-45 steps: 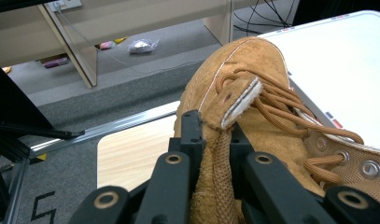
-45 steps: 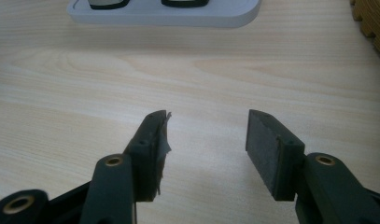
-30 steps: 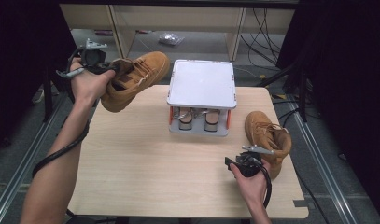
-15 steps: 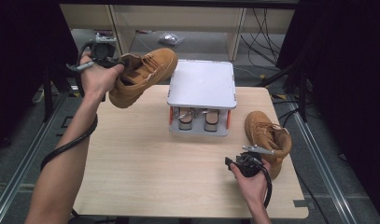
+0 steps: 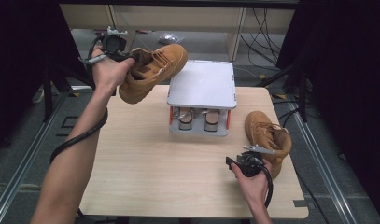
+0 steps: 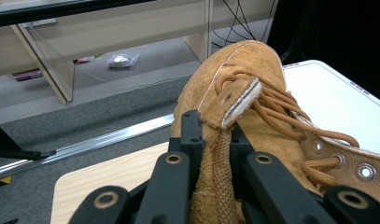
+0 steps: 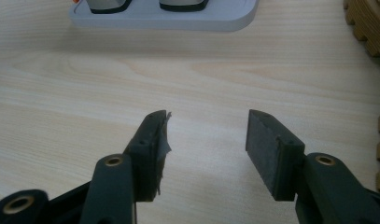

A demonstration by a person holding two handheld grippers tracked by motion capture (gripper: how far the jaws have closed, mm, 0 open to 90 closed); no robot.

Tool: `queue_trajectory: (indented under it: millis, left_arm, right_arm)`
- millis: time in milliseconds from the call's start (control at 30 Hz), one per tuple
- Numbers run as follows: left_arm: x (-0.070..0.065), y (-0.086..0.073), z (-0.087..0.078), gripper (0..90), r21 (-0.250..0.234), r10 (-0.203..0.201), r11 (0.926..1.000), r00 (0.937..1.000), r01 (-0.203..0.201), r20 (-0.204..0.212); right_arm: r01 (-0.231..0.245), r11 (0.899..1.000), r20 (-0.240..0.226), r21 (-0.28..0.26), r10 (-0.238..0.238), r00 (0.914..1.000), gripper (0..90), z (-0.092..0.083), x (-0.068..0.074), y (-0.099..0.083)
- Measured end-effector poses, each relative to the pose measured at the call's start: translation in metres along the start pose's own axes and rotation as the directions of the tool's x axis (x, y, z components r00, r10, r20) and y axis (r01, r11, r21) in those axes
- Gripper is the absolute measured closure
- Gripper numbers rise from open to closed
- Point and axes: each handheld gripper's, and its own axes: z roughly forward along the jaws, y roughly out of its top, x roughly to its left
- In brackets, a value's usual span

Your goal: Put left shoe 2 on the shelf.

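Left hand-held gripper (image 5: 114, 52) is clamping the heel of 1 boot (image 5: 152, 71), holding it in the air, tilted, up and left of the grey stand (image 5: 202, 84), toe reaching over the stand's near-left corner. Right hand-held gripper (image 5: 246, 161) is sitting with jaws wide, nothing between them, low over the worktop (image 5: 155, 168), right of and nearer than the stand. Boot 2 (image 5: 267, 137) is lying on the worktop right of the stand, just beside that gripper.

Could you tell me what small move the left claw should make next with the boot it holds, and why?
Probably carry the boot rightward over the white rack top and lower it there. The left claw grips its heel tab, it hangs just left of the rack, and the rack top is bare.
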Motion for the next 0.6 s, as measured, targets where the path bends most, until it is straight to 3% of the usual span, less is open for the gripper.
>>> queue_trajectory:
  millis: [33,67,100,133,267,300,367,400,433,467,500,567,600]
  left_arm:
    - [0.000,0.001,0.000,83.1,0.006,0.007,1.0000,1.0000,-0.007,0.002]
    - [-0.003,0.003,0.002,83.1,0.005,-0.001,1.0000,1.0000,0.001,0.005]
    - [-0.003,0.004,0.003,83.1,0.010,0.007,0.9999,1.0000,-0.007,0.007]
    - [-0.005,0.005,0.004,83.1,0.006,0.000,1.0000,1.0000,0.000,0.007]
    - [-0.009,0.009,0.009,83.1,0.009,-0.002,1.0000,0.9999,0.002,0.015]
    - [-0.009,0.010,0.010,83.1,0.016,0.000,0.9999,0.9999,0.000,0.017]
    - [-0.012,0.013,0.013,83.1,0.014,-0.009,0.9999,0.9998,0.008,0.019]
    - [-0.012,0.014,0.014,83.1,0.024,0.003,0.9997,0.9998,-0.004,0.021]
    - [-0.013,0.014,0.015,83.1,0.027,0.007,0.9996,0.9998,-0.007,0.020]
    - [-0.014,0.015,0.016,83.1,0.032,0.012,0.9994,0.9997,-0.013,0.020]
    - [-0.016,0.016,0.017,83.1,0.031,0.019,0.9993,0.9996,-0.020,0.021]
    - [-0.018,0.016,0.019,83.1,0.035,0.018,0.9992,0.9995,-0.019,0.026]
    - [-0.019,0.017,0.021,83.1,0.038,0.017,0.9991,0.9993,-0.018,0.033]
  right_arm:
    - [-0.001,1.000,0.005,-0.001,0.001,1.0000,49.3,0.000,0.000,0.000]
    - [0.039,0.999,0.014,-0.004,-0.039,0.9991,49.3,0.000,-0.003,0.001]
    - [0.011,1.000,0.000,-0.002,-0.011,0.9999,49.3,0.000,-0.001,0.000]
    - [0.042,0.999,0.008,-0.003,-0.042,0.9991,49.4,-0.001,-0.003,0.001]
    - [0.038,0.999,0.006,-0.004,-0.038,0.9993,49.4,-0.001,-0.003,0.001]
    - [0.001,1.000,0.004,0.005,-0.001,1.0000,49.3,-0.001,-0.001,0.001]
    - [0.043,0.999,0.023,-0.013,-0.042,0.9988,49.3,0.000,-0.003,0.001]
    - [0.013,1.000,0.016,-0.002,-0.012,0.9998,49.4,-0.001,-0.001,0.001]
    - [0.048,0.999,0.023,-0.008,-0.048,0.9986,49.4,-0.001,-0.004,0.001]
    - [-0.002,1.000,0.006,-0.010,0.002,1.0000,49.4,0.000,-0.001,0.000]
    - [0.034,0.999,0.019,-0.006,-0.034,0.9992,49.4,-0.001,-0.003,0.001]
    - [-0.010,1.000,0.023,0.012,0.010,0.9997,49.4,-0.001,0.000,0.001]
    - [-0.005,1.000,0.012,0.004,0.005,0.9999,49.4,-0.001,-0.001,0.001]
